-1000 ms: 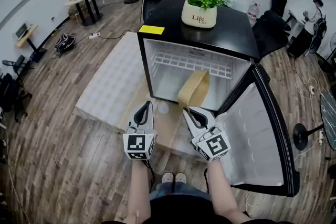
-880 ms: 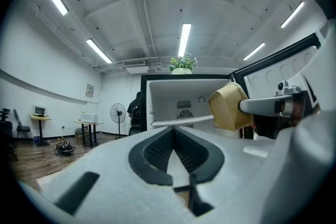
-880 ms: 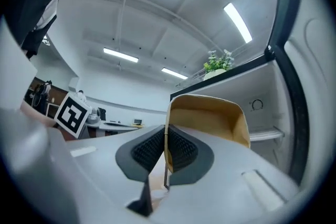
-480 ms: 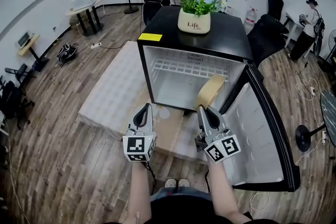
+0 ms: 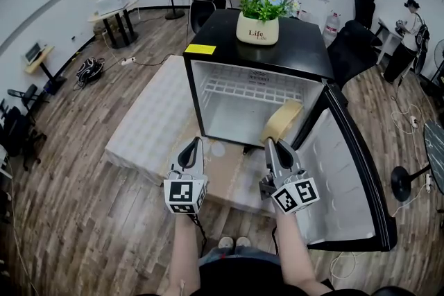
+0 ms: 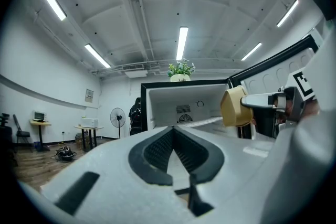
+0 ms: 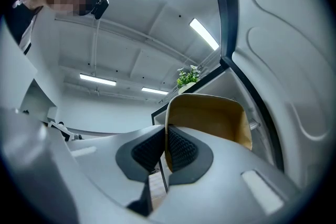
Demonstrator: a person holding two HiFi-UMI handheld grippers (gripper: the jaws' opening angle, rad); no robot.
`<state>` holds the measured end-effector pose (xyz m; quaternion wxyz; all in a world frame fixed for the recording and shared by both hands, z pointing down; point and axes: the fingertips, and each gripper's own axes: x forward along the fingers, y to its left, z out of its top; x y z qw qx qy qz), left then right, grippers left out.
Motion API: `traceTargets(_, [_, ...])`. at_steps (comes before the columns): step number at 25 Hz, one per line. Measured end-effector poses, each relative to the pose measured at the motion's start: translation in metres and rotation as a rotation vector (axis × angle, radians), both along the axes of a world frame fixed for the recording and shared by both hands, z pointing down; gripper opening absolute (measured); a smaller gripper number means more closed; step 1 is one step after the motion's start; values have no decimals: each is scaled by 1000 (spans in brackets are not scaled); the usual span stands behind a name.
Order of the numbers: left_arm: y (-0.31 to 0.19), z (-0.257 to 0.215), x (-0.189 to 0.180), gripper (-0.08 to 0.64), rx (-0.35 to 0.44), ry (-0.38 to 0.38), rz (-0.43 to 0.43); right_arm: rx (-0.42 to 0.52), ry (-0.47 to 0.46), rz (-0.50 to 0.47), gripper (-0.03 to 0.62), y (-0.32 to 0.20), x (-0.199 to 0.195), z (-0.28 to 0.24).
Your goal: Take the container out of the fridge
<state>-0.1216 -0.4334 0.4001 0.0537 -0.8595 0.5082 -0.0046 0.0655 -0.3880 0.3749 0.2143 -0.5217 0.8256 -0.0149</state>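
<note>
Head view: the fridge (image 5: 196,97) stands with its door (image 5: 343,177) swung wide toward four o'clock. The tan container (image 5: 283,120) hangs tilted at the five o'clock corner of the opening, pinched by the right gripper (image 5: 270,143). The left gripper (image 5: 194,143) hovers at its nine o'clock, idle.

Left gripper view: the jaws meet with nothing between them, and the container (image 6: 233,106) shows off at two o'clock.

Right gripper view: the jaws are clamped on the container's thin wall (image 7: 210,118), which rises toward one o'clock.

The grasp and lift look done (the container seems right at the threshold). What is left, as I judge it, is drawing it fully clear of the doorway.
</note>
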Motion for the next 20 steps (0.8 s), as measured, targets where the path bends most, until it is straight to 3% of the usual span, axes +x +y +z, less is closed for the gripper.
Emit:
traceTargets(14, [-5, 2, 1, 5, -4, -8, -6, -15, 3, -1, 18, -7, 3, 4])
traceTargets(20, [-13, -3, 25, 5, -5, -15, -5, -19, 5, -4, 20, -15, 26, 2])
